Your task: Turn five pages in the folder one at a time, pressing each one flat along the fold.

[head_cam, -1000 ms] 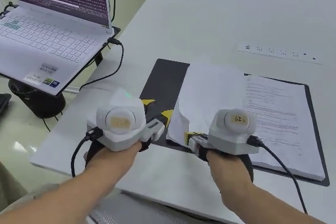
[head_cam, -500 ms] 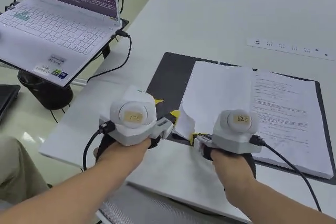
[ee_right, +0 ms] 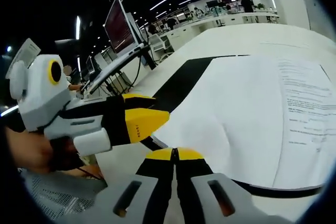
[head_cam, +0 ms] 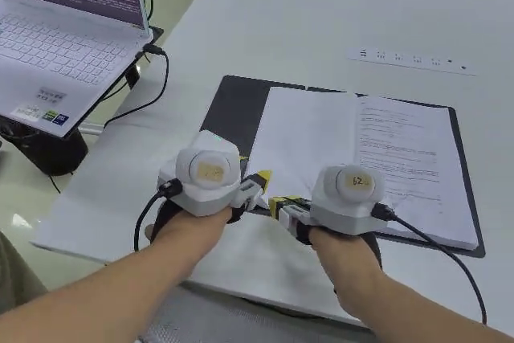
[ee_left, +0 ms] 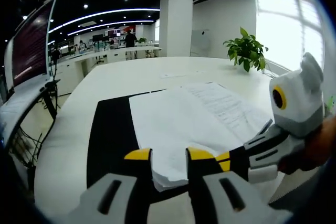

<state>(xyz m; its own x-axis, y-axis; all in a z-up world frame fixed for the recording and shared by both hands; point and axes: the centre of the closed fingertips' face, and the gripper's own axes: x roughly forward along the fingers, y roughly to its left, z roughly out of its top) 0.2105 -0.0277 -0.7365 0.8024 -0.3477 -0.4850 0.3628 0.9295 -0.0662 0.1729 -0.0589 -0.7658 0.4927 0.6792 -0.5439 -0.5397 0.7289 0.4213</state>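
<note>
— Counting stock from where you stand: what is on the table (head_cam: 321, 22)?

— Item one: folder (head_cam: 233, 110), black, lying open, its near edge toward the person. Item two: turned page (head_cam: 309, 138), blank side up, lying over the folder's left half with a strip of black cover bare beyond it. Item three: printed page (head_cam: 409, 158), face up on the right-hand stack. Item four: laptop (head_cam: 64, 62), off to the left, well apart from the work.

— Grippers?

— Left gripper (ee_left: 169, 156): jaws spread, the turned page's near corner lying between them, not closed on it. Right gripper (ee_right: 176, 154): jaws pressed together, nothing that I can see between them. Its tips are at the folder's near edge, just beside the left gripper.

— Progress?

— At least one sheet is over on the left. In the left gripper view that side looks a few sheets thick at the corner, but the count cannot be read. First page or fifth, I cannot tell.

— Outstanding?

— By my reckoning, the press along the fold for this sheet. Both grippers sit at the near edge, away from the line where the blank and printed pages meet, and nothing is bearing down there. After that comes whatever remains of the five, taken one at a time, each flattened in turn.
</note>
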